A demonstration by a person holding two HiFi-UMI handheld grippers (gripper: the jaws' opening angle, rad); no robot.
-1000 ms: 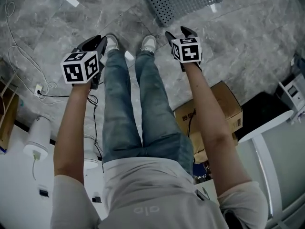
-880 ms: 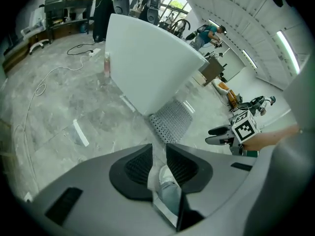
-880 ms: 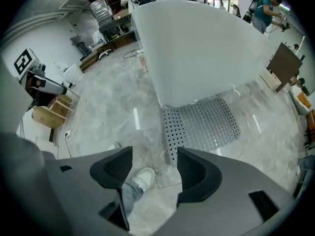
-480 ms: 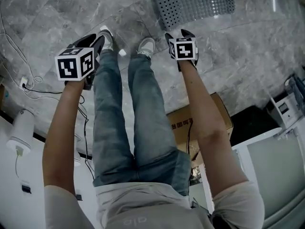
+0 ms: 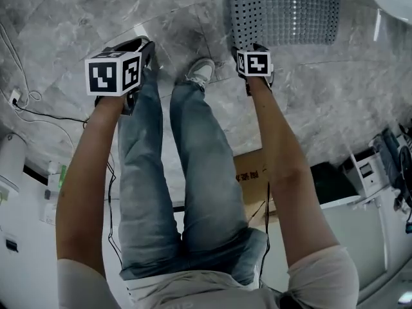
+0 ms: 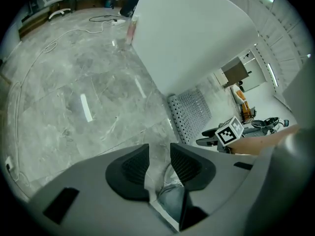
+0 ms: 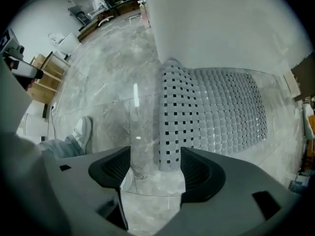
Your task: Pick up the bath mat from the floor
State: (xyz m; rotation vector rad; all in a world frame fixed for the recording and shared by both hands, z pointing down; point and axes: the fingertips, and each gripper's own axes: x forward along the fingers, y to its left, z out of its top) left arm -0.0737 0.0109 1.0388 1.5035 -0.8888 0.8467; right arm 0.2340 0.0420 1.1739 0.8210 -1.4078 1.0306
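bath mat [image 5: 286,11] not picked up: it lies flat on the grey marble floor [image 5: 335,95], top of the head view, ahead of the person's shoe [image 5: 201,73]. Grey, perforated, with a grid of square holes. In the right gripper view the bath mat [image 7: 211,117] runs along the foot of a white panel [image 7: 221,28], and its far-left corner looks curled up against that panel.

right gripper [image 5: 252,47]: points straight down, just short of the mat's near corner. Jaws wide apart and have just been opening. In its own view the right gripper [image 7: 155,168] frames the mat's near corner and bare floor in the gap. The pads touch neither (so nothing held).

left gripper [image 5: 138,45]: tilted downward over bare floor, well to the left of the mat, above the jeans [image 5: 138,147]. Jaws apart, with a narrower gap than the right, and they too have just been opening. In its own view the left gripper [image 6: 159,163] shows only floor, a shoe and a jeans cuff through the gap, with nothing gripped. The mat [image 6: 192,113] sits off to the right there, with the right gripper's marker cube [image 6: 230,131] just below it.

cardboard box [image 5: 254,179] behind the legs, well away from the mat.
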